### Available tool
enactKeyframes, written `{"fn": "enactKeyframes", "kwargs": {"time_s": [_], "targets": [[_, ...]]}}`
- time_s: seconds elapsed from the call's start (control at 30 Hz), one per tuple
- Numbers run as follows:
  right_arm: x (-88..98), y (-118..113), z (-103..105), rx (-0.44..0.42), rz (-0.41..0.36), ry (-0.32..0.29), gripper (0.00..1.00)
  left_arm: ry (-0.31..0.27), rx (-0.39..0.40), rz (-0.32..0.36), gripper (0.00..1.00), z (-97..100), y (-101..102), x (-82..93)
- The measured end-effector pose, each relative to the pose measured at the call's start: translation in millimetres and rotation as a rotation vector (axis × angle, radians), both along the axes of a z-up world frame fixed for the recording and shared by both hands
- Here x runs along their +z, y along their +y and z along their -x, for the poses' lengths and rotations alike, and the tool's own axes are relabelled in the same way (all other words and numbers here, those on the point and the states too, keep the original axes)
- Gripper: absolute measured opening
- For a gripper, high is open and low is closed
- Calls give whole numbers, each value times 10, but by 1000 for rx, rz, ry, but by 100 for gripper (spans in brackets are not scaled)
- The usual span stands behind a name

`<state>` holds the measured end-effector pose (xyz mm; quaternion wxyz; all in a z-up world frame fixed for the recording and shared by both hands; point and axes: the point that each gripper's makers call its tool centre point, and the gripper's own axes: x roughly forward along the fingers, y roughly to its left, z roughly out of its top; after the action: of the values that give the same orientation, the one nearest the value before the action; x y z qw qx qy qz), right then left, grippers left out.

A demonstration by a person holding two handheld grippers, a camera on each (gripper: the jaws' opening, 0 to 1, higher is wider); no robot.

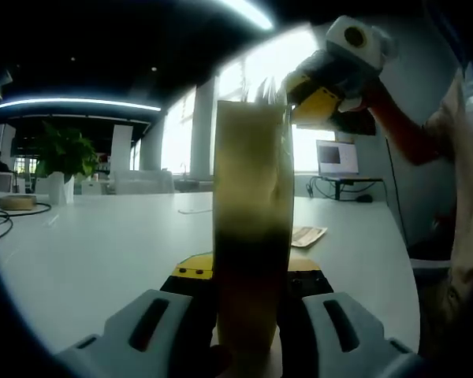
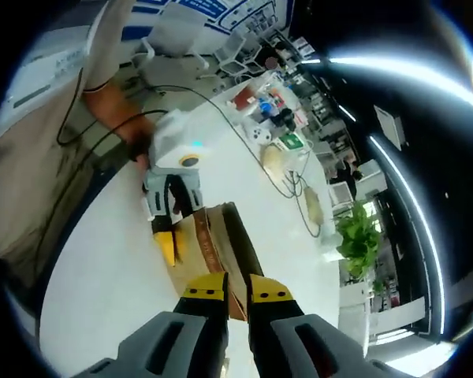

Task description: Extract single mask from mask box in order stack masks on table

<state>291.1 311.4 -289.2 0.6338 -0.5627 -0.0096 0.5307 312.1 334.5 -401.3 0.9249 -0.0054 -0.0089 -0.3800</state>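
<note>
A tall brown cardboard mask box (image 1: 252, 228) stands upright on the white table (image 1: 102, 244), with my left gripper (image 1: 248, 272) shut on its lower part, one jaw on each side. My right gripper (image 1: 299, 94), held by a hand, comes in from the upper right and sits at the box's top, where thin pale mask edges (image 1: 270, 90) stick up. In the right gripper view I look down on the box (image 2: 217, 236). My right gripper (image 2: 236, 290) has its yellow tips nearly together over the box's top edge. The left gripper (image 2: 177, 228) clamps the box from the far side.
A flat patterned packet (image 1: 307, 235) lies on the table behind the box. A potted plant (image 1: 63, 153), a cable with a tape roll (image 1: 16, 203) and a monitor (image 1: 337, 157) stand farther off. Cluttered items (image 2: 268, 106) crowd the table's far end. A person's arm (image 2: 110, 110) is close by.
</note>
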Motion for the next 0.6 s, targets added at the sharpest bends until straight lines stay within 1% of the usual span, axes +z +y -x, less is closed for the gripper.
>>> {"fn": "enactKeyframes", "kwargs": {"time_s": [0.17,0.43,0.6], "targets": [[-47,17,-7,13,39,0,4,0,0,0,19,3,-3,0],[-87,35,-18,22,56,6,4,0,-1,0,19,5,-1,0],[-75,48,-31,25,57,5,3,0,-2,0,19,5,-1,2]]}}
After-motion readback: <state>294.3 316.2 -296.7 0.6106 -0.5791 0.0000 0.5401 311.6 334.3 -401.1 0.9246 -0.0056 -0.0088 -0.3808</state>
